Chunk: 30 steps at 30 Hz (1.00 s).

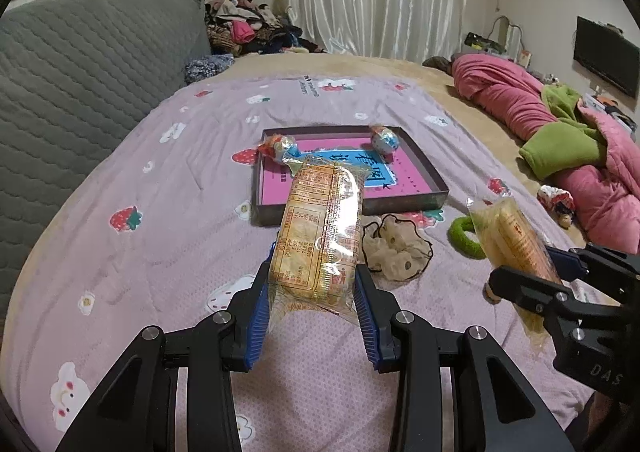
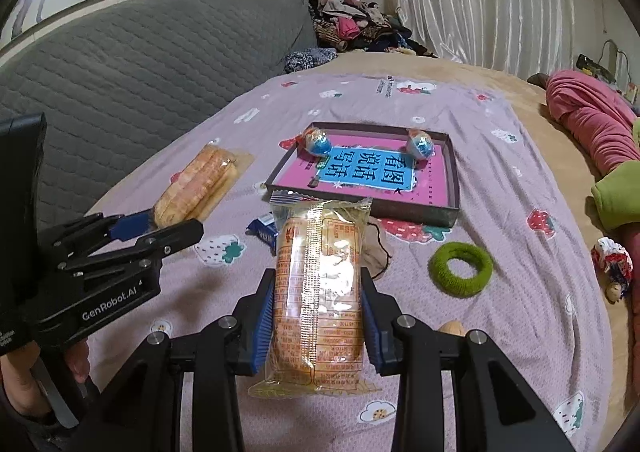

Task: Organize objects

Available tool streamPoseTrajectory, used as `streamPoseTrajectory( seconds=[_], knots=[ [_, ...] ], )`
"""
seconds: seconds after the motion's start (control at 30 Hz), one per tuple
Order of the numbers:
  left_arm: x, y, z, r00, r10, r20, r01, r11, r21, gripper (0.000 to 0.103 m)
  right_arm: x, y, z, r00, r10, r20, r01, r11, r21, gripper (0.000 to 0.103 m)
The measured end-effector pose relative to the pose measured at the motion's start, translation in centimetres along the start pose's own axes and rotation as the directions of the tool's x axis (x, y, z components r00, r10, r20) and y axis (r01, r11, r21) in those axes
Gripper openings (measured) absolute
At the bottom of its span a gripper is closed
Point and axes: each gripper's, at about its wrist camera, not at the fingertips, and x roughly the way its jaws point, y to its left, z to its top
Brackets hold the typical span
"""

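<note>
A: What has the left gripper (image 1: 312,306) got?

B: Its blue pads are pressed on both sides of a clear-wrapped snack pack (image 1: 320,228), printed side up, which is lifted off the purple strawberry-print blanket (image 1: 160,180). The pack's far end overlaps the near wall of the shallow box (image 1: 424,166) in that view.

A: And the right gripper (image 2: 318,322)?

B: Much the same — clamped on a second snack pack (image 2: 320,288) of the same kind, also in the air, its far end pointing toward the box.

A: What is in the box?

B: A pink and blue booklet (image 2: 364,172) lies flat on its floor, with two foil-wrapped balls at the far corners: one on the left (image 2: 317,142), one on the right (image 2: 420,144).

A: Anything loose on the blanket?

B: A green fuzzy ring (image 2: 460,268) lies near the box's front right corner. A beige scrunchie (image 1: 396,248) sits just in front of the box (half hidden behind the pack in the right wrist view). A small blue wrapped packet (image 2: 264,230) lies near the front left corner — its label is too small to read.
</note>
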Motion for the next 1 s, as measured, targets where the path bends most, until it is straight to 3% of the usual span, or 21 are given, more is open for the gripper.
streamPoseTrajectory(
  seconds=[1.0],
  knots=[
    [0.7, 0.4, 5.5, 0.998, 0.007, 0.057, -0.008, 1.000, 0.003, 0.041, -1.7, -2.0, 6.3, 0.994, -0.031, 0.105, 0.029, 0.999, 0.018, 0.038]
  ],
)
